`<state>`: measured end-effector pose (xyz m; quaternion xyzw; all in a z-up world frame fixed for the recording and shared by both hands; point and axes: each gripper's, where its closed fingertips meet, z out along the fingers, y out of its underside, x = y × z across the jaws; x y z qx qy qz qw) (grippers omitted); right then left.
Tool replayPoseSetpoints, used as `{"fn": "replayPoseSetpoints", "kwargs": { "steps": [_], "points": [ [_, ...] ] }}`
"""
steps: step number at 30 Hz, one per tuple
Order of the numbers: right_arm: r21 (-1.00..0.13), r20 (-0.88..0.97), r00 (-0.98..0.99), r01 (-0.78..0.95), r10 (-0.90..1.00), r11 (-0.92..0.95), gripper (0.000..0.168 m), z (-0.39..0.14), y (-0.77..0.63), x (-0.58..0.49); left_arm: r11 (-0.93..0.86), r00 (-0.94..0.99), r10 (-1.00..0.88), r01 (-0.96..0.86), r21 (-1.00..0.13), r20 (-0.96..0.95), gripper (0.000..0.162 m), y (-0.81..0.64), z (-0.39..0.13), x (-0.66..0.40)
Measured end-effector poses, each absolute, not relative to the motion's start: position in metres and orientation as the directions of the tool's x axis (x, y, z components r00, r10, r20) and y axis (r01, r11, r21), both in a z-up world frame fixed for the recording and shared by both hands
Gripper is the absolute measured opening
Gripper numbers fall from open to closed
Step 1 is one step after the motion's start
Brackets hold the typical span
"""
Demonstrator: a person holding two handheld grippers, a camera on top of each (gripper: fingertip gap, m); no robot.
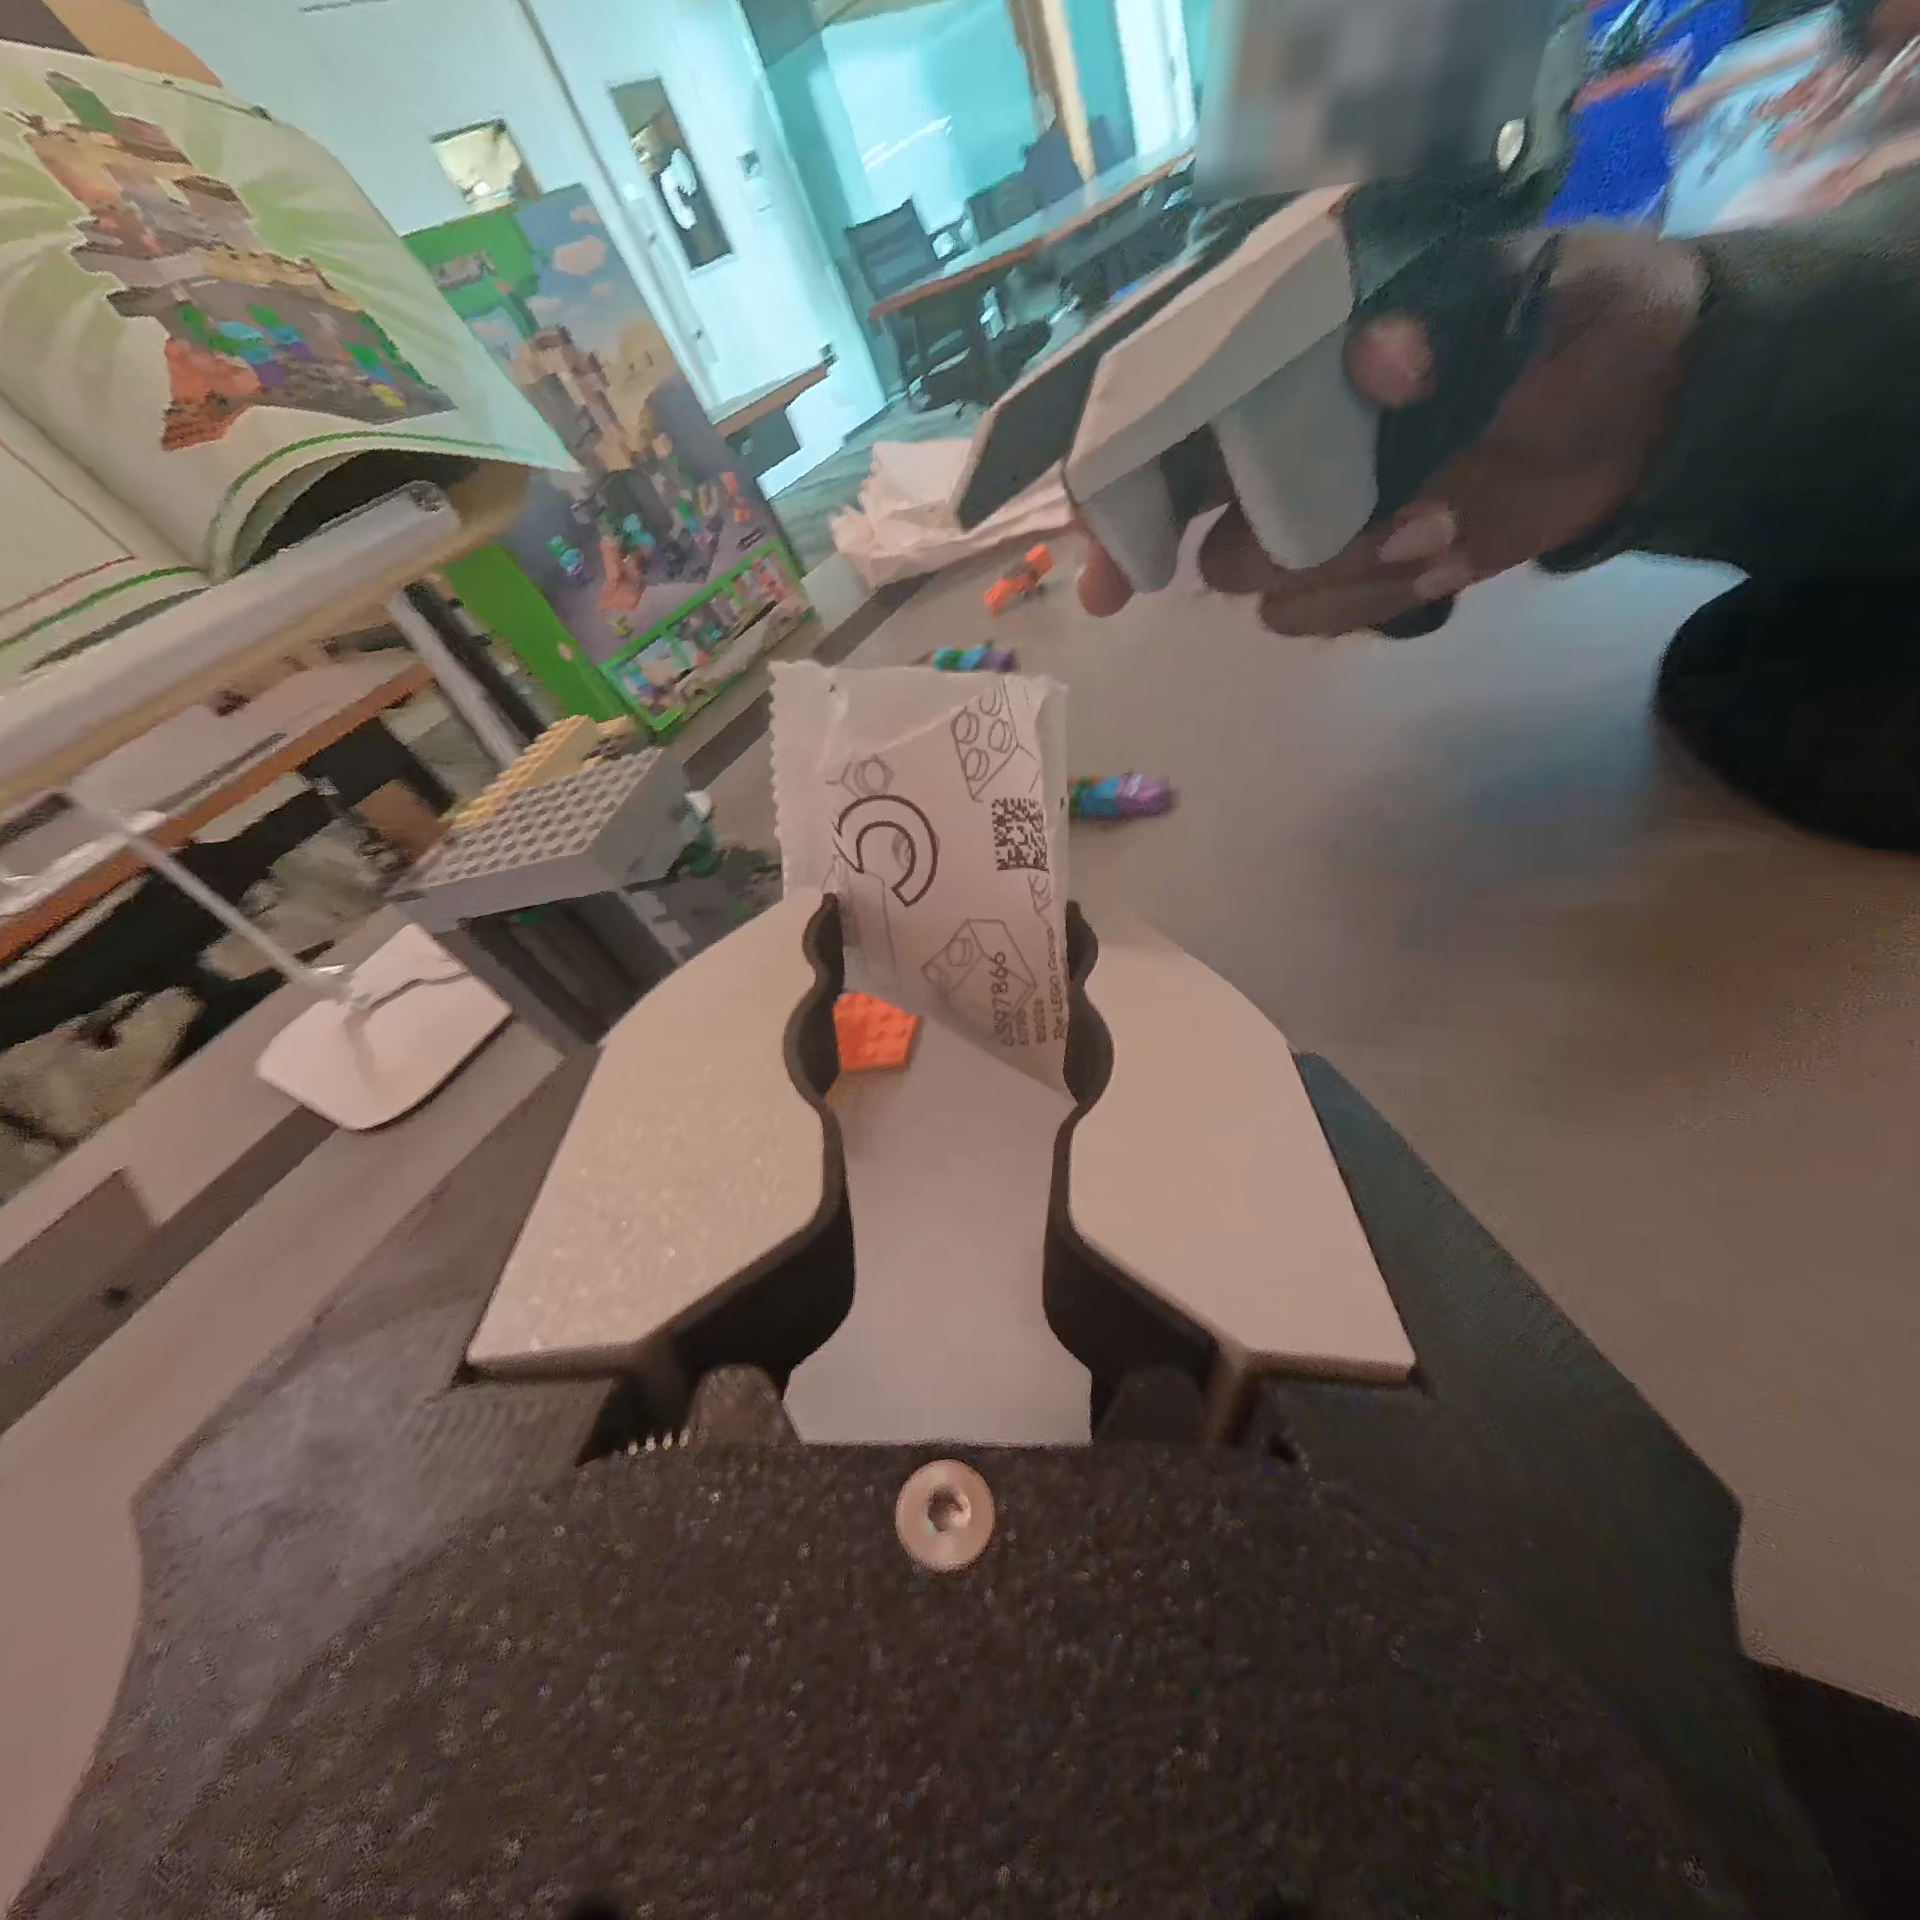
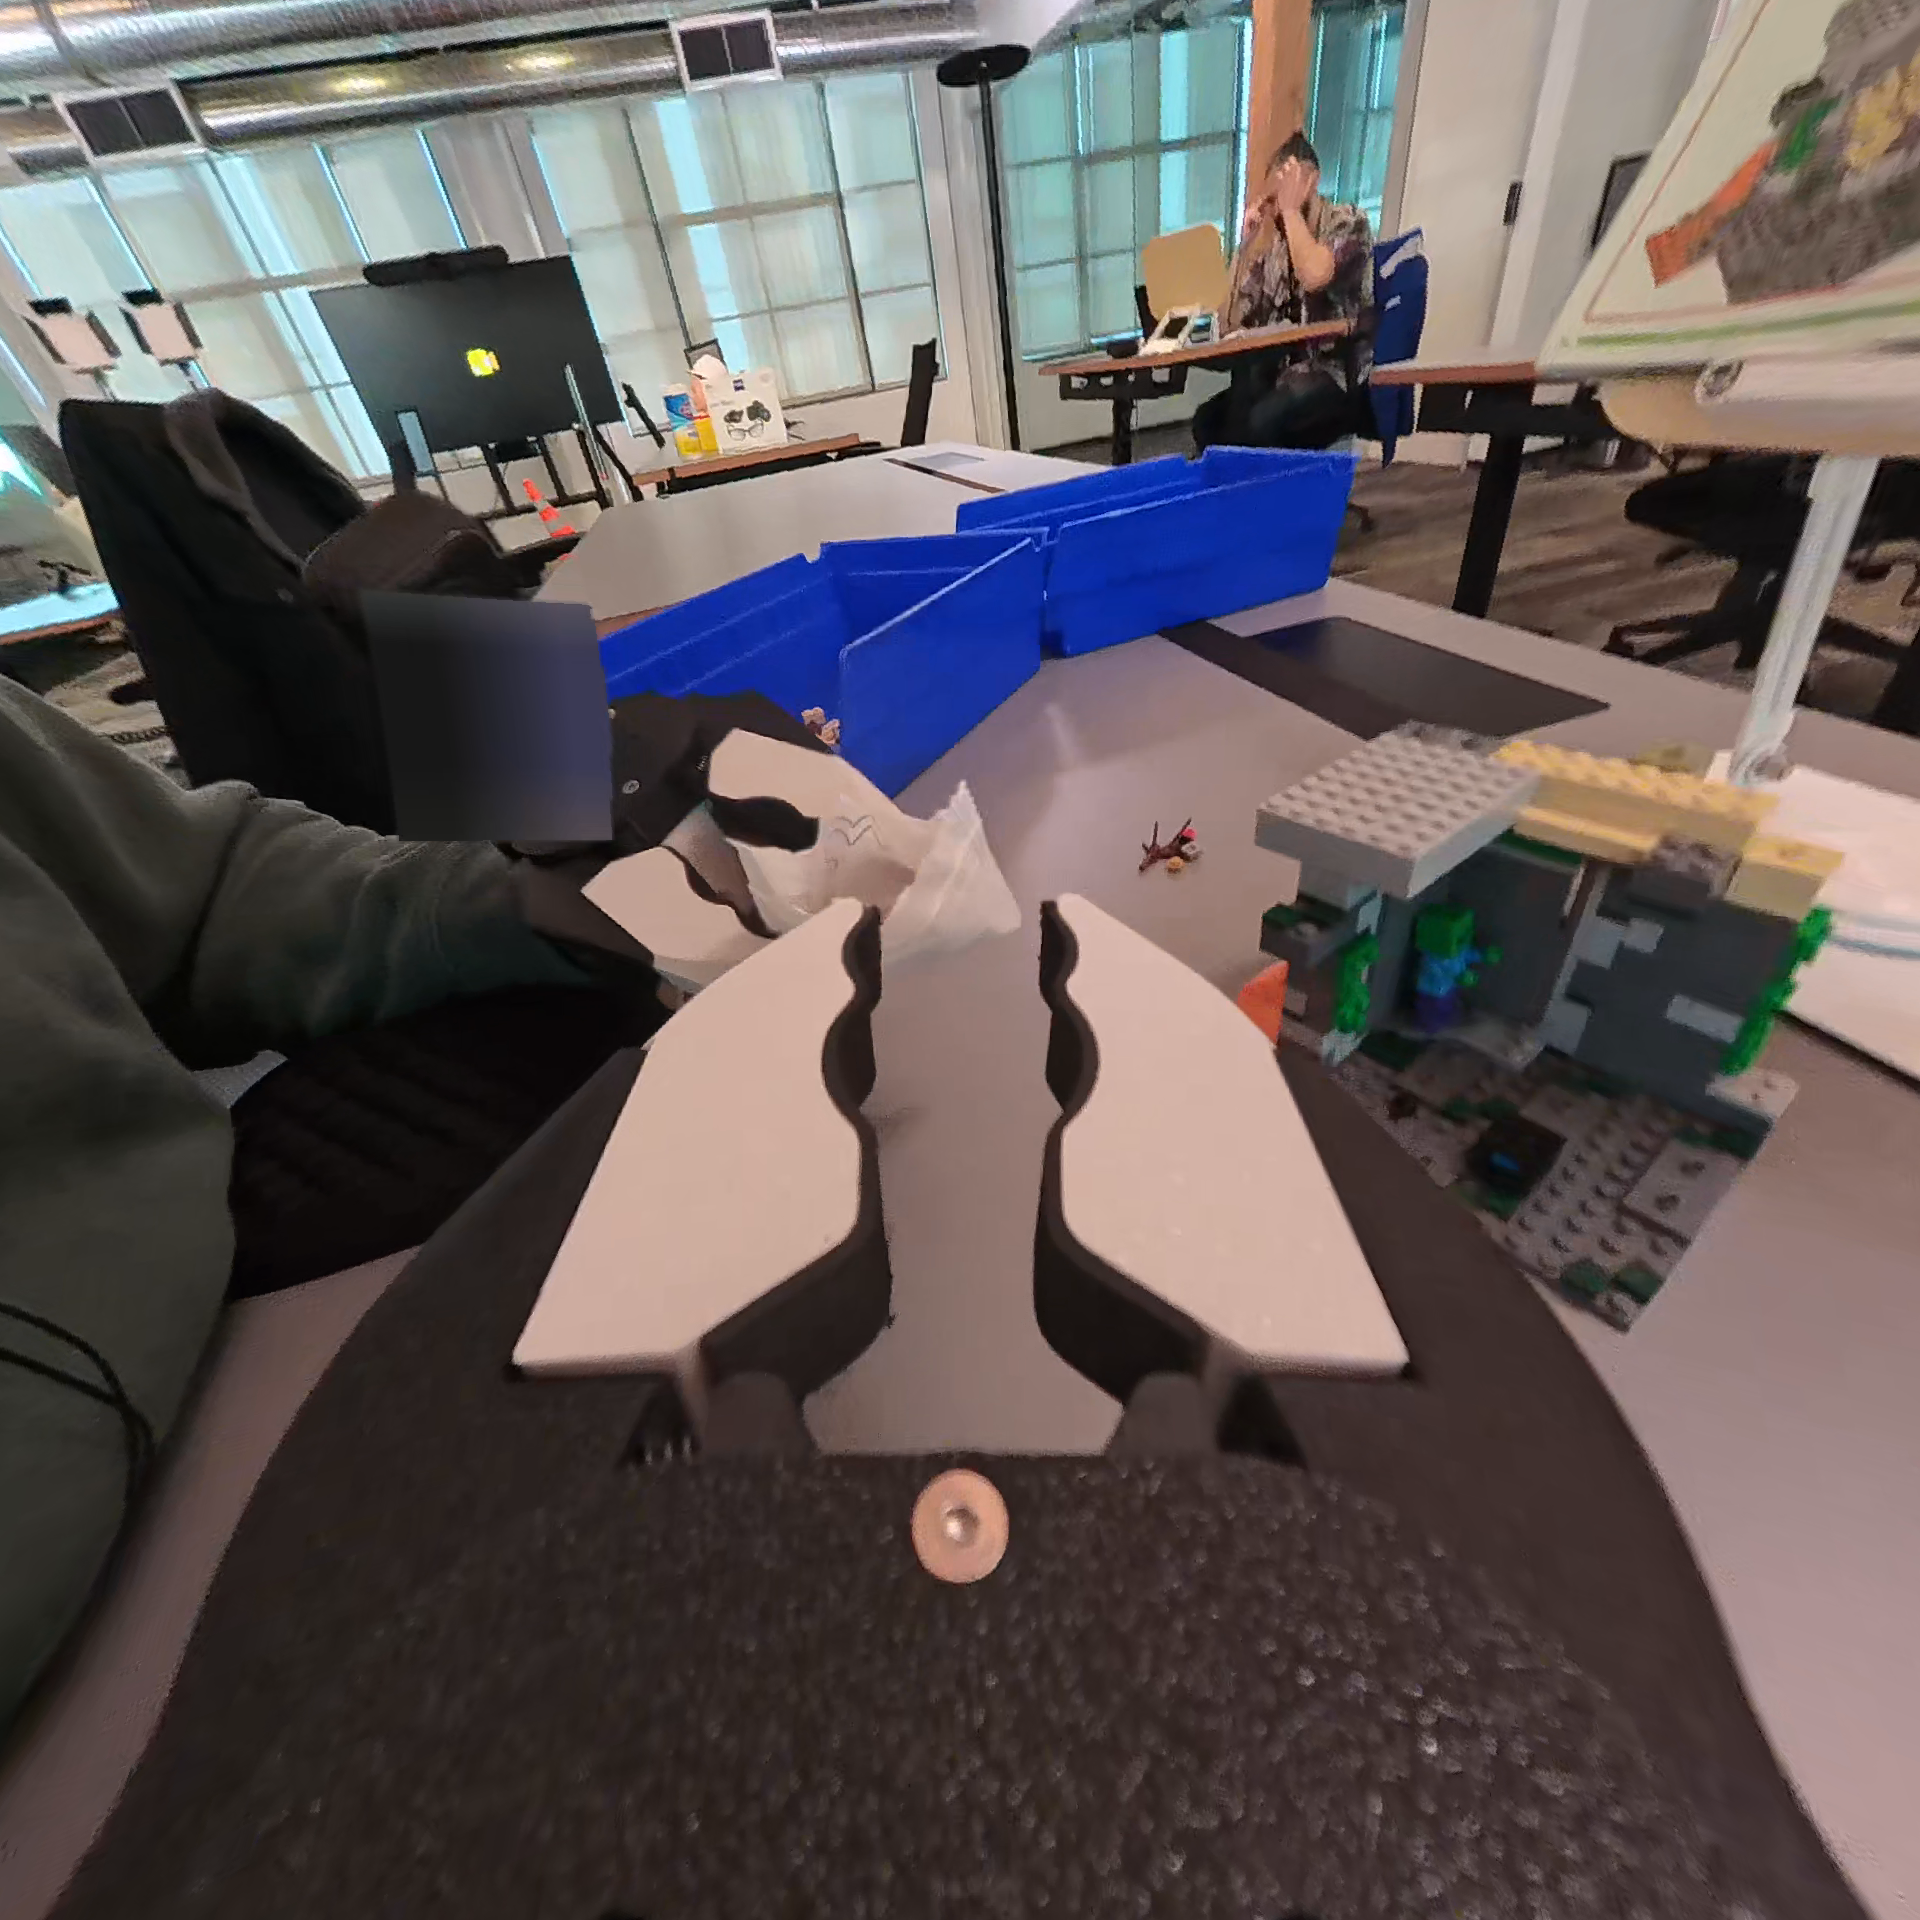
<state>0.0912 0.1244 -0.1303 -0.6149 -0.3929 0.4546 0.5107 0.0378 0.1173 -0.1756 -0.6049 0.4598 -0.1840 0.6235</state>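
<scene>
white printed bag (image 1: 935,862), blue bins (image 2: 1039,582) — orange plate (image 1: 876,1031)

A grey table (image 2: 1091,748) carries everything. On it stands a brick-built grey structure (image 2: 1538,966) with tan plates on top, resting on its own studded baseplate. Blue plastic bins (image 2: 997,613) sit farther back, near a dark mat (image 2: 1382,665). A small dark red piece (image 2: 1169,847) lies between them. Elsewhere lie an orange plate (image 1: 876,1031), small multicoloured brick clusters (image 1: 1122,795), crumpled white paper (image 1: 914,520) and a white stand base (image 1: 384,1044).
</scene>
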Motion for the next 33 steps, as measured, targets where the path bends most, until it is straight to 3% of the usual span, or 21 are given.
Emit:
{"fn": "replayPoseSetpoints", "kwargs": {
  "steps": [9,13,16,20,26,28,31,33],
  "points": [
    [-0.833,-0.528,0.287,0.007,0.799,-0.553,0.026,-0.165,0.121,0.065,0.313,0.498,-0.629,-0.541,-0.781,-0.597,0.040,0.122,-0.185,0.045],
    [-0.825,-0.511,0.323,0.077,0.797,-0.560,0.000,-0.178,0.119,0.064,0.335,0.466,-0.637,-0.550,-0.765,-0.614,0.041,0.116,-0.188,0.051],
    [-0.821,-0.499,0.288,0.146,0.818,-0.552,0.000,-0.180,0.117,0.072,0.274,0.416,-0.783,-0.437,-0.857,-0.463,0.054,0.103,-0.192,0.060],
    [-0.820,-0.446,0.180,0.312,0.877,-0.481,0.000,-0.186,0.106,0.093,0.073,0.350,-0.926,-0.207,-0.976,-0.143,0.053,0.089,-0.179,0.060],
    [-0.797,-0.379,-0.003,0.510,0.925,-0.325,0.000,-0.200,0.067,0.098,0.025,0.209,-0.974,-0.299,-0.954,-0.091,0.050,0.070,-0.200,0.075],
    [-0.796,-0.342,-0.068,0.551,0.937,-0.251,0.000,-0.203,0.053,0.095,0.026,0.120,-0.990,-0.360,-0.932,-0.074,0.044,0.056,-0.211,0.084],
    [-0.811,-0.302,-0.083,0.545,0.950,-0.210,0.000,-0.201,0.050,0.093,0.020,0.021,-0.999,-0.389,-0.921,-0.031,0.008,0.041,-0.215,0.088],
    [-0.843,-0.293,-0.047,0.485,0.955,-0.234,0.000,-0.193,0.060,0.093,-0.041,0.067,-0.998,-0.343,-0.938,0.019,0.004,0.050,-0.206,0.086]
  ]
}}
